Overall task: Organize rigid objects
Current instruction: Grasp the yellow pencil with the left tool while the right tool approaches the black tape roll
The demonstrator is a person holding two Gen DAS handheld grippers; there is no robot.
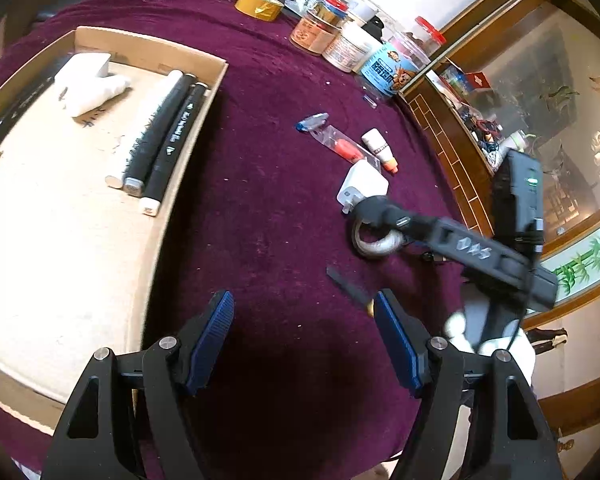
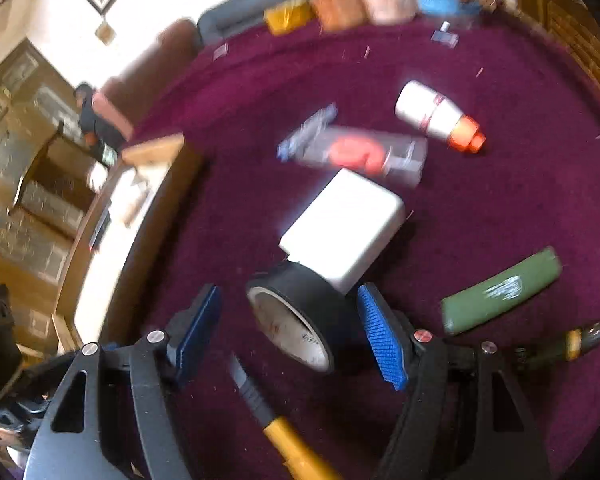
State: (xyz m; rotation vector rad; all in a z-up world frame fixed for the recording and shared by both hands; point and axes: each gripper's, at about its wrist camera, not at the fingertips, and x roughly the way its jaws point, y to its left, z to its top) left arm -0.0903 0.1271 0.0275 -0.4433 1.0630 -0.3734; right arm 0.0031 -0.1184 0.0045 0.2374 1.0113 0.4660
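Note:
A cardboard box (image 1: 148, 46) at the left holds three markers (image 1: 160, 132) and a white object (image 1: 88, 80). On the purple cloth lie a white charger (image 2: 344, 224), a black tape roll (image 2: 300, 316), a packaged orange item (image 2: 356, 152), a small white bottle with an orange cap (image 2: 436, 114), a green tube (image 2: 500, 292) and a yellow-handled file (image 2: 276, 416). My left gripper (image 1: 304, 340) is open and empty above bare cloth. My right gripper (image 2: 288, 336) is open, its jaws either side of the tape roll; it also shows in the left wrist view (image 1: 374, 210) over the roll (image 1: 376, 242).
Jars and tubs (image 1: 352, 46) and a yellow tape roll (image 1: 260, 5) stand along the far table edge. A wooden glass cabinet (image 1: 500, 92) is at the right. A dark sofa (image 2: 252, 8) lies beyond the table.

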